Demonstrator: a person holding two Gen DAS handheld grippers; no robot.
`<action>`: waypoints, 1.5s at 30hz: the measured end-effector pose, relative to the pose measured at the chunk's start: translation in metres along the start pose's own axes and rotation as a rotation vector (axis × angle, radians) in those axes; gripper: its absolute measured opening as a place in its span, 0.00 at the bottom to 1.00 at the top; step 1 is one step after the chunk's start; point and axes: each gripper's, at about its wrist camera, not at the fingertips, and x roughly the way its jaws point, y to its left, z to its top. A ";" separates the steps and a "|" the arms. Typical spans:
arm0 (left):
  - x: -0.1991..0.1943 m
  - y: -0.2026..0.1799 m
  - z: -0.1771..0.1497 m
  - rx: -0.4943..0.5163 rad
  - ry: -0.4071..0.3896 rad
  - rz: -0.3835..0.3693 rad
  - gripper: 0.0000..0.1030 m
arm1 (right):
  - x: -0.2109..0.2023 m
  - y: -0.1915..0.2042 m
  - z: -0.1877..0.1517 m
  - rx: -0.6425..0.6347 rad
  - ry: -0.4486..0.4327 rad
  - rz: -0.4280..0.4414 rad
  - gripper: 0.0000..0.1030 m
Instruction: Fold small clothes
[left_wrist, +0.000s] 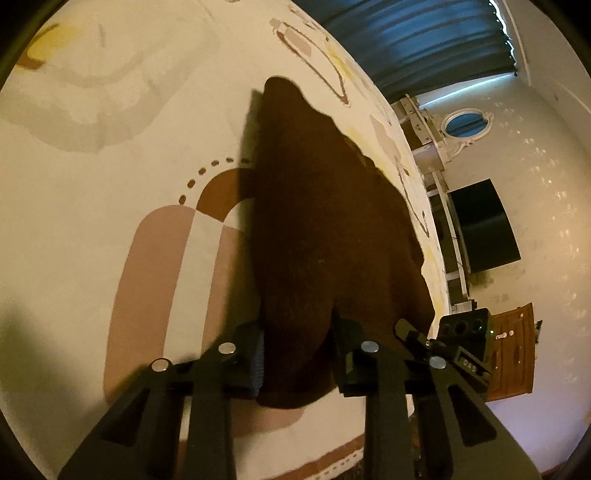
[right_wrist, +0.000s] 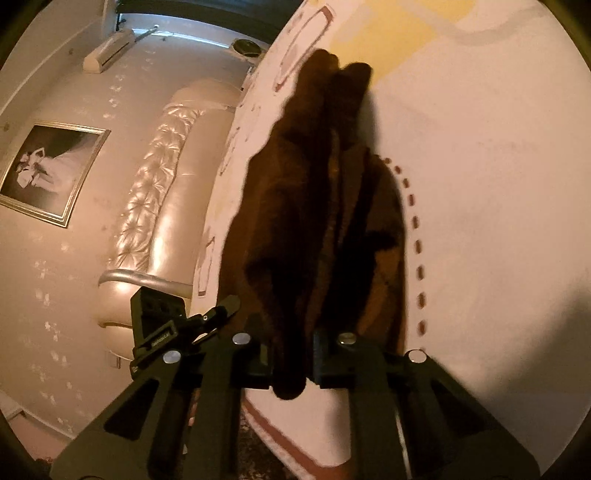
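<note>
Left wrist view: the patterned bedsheet (left_wrist: 110, 206), cream with pink and brown arches and a dotted curve, fills the left side. In the middle a dark brown garment (left_wrist: 325, 221) stretches away from the camera over the sheet, and the left gripper (left_wrist: 297, 354) is clamped on its near end, cloth bunched between the pads. To the right hang a blue curtain (left_wrist: 406, 40) and a dark wall-mounted screen (left_wrist: 484, 229), with the other gripper (left_wrist: 461, 343) just beside, low down.

Right wrist view: at the left a framed picture (right_wrist: 51, 173) hangs on the wall, then comes a tufted cream headboard (right_wrist: 155, 192). In the middle the same brown garment lies bunched in long folds on the bedsheet, and the right gripper (right_wrist: 291, 362) pinches its near end, a fold bulging below the pads.
</note>
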 end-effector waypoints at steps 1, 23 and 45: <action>-0.004 -0.003 -0.001 0.005 -0.002 -0.003 0.27 | -0.002 0.004 -0.003 -0.008 0.000 0.000 0.12; 0.003 0.002 -0.028 0.071 0.002 0.048 0.28 | 0.002 -0.008 -0.037 0.039 0.022 -0.006 0.12; 0.004 0.002 -0.030 0.074 -0.003 0.046 0.29 | -0.003 -0.019 -0.034 0.048 0.017 -0.012 0.12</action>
